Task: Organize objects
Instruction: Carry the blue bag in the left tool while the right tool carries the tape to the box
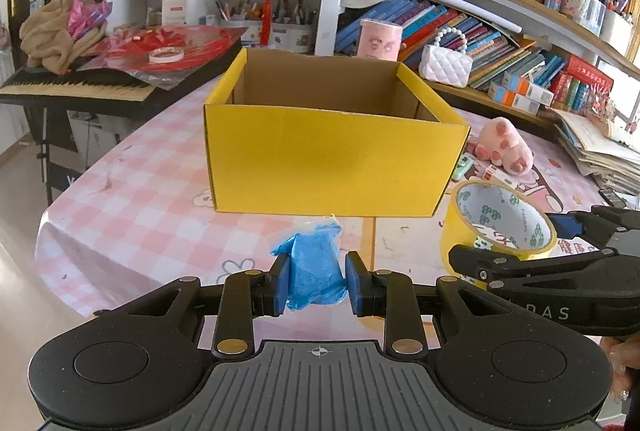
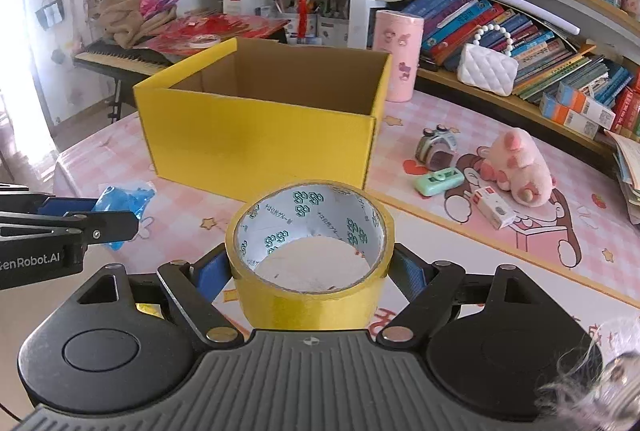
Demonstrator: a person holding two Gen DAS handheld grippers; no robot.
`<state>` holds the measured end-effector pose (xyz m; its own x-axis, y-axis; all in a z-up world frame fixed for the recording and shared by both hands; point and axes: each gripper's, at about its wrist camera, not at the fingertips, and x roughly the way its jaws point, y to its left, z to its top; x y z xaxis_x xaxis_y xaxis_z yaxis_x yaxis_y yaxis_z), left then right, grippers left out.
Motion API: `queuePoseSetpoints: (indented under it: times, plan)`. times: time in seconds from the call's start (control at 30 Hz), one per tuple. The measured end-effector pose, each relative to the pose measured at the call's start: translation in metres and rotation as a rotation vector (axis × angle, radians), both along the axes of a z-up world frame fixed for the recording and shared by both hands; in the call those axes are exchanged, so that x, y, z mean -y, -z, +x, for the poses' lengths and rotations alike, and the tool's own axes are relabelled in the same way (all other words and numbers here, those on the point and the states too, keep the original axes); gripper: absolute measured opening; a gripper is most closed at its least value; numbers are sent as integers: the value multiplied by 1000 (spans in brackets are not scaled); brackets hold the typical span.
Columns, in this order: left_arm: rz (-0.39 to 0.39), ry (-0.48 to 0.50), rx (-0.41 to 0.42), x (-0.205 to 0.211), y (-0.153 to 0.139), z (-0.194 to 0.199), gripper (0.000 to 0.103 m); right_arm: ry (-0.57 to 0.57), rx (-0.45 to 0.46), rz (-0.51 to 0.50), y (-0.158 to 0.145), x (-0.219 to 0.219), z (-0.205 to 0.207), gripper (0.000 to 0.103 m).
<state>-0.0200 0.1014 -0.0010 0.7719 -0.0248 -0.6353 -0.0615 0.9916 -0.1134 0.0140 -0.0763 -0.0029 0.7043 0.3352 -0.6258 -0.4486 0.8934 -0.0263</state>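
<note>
An open yellow cardboard box point(image 1: 332, 155) stands on the pink checked table; it also shows in the right wrist view point(image 2: 256, 147), and its inside looks empty. My left gripper point(image 1: 316, 281) is shut on a crumpled blue plastic bag point(image 1: 314, 263), just in front of the box; the bag shows at the left of the right wrist view point(image 2: 124, 201). My right gripper point(image 2: 310, 271) is shut on a roll of yellow tape point(image 2: 310, 295), held near the box's right front corner. The roll also shows in the left wrist view point(image 1: 498, 223).
To the right of the box lie a pink plush pig point(image 2: 516, 167), a small toy camera point(image 2: 436, 147), a mint green case point(image 2: 438, 183) and a small white-red box point(image 2: 494, 209). A pink cylinder point(image 2: 398, 55) stands behind the box. Bookshelves line the back; a keyboard point(image 1: 72, 87) is left.
</note>
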Motion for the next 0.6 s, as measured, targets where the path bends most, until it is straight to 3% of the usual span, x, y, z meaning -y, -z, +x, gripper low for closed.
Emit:
queuePoseSetpoints:
  times: [0.6]
  plan:
    - [29, 37, 37, -24, -6, -6, 27, 3, 22, 15, -1, -29, -9, 82]
